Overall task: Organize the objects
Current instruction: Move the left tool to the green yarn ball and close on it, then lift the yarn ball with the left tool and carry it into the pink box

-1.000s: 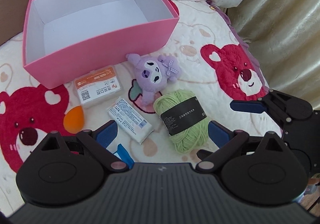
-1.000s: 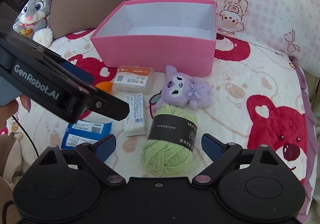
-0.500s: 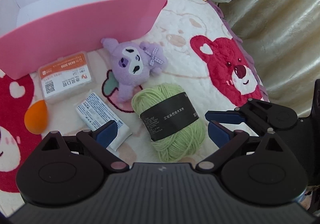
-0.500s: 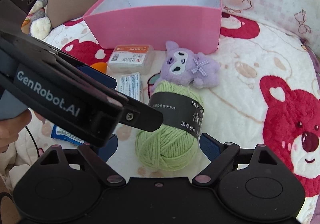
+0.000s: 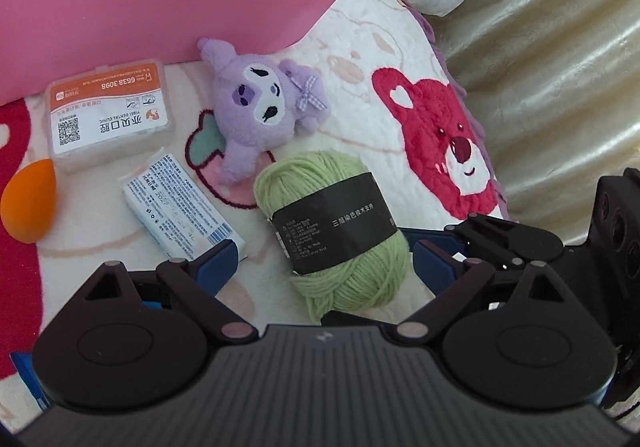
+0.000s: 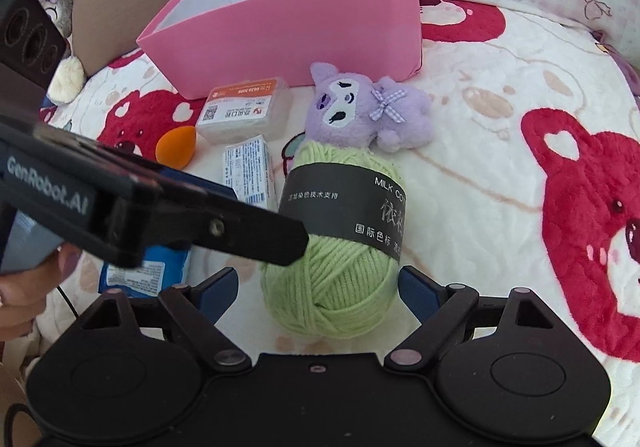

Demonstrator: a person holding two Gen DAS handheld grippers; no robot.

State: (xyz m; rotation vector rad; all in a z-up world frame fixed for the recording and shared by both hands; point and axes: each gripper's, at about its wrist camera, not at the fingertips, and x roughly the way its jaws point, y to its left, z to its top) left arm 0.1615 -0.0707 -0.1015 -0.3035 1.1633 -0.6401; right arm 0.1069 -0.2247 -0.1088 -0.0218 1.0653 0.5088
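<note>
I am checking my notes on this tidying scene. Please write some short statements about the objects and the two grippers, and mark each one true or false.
1. The round ball of light green yarn with a black paper band lies between the open fingers of the right gripper. True.
2. The purple plush toy with a checked bow is inside the pink cardboard box. False: it lies on the blanket in front of the box.
3. The left gripper is shut on the orange egg-shaped sponge. False: it is open, and the sponge lies apart, off to its left.
4. The clear plastic case with an orange label lies beside the plush toy. True.
</note>
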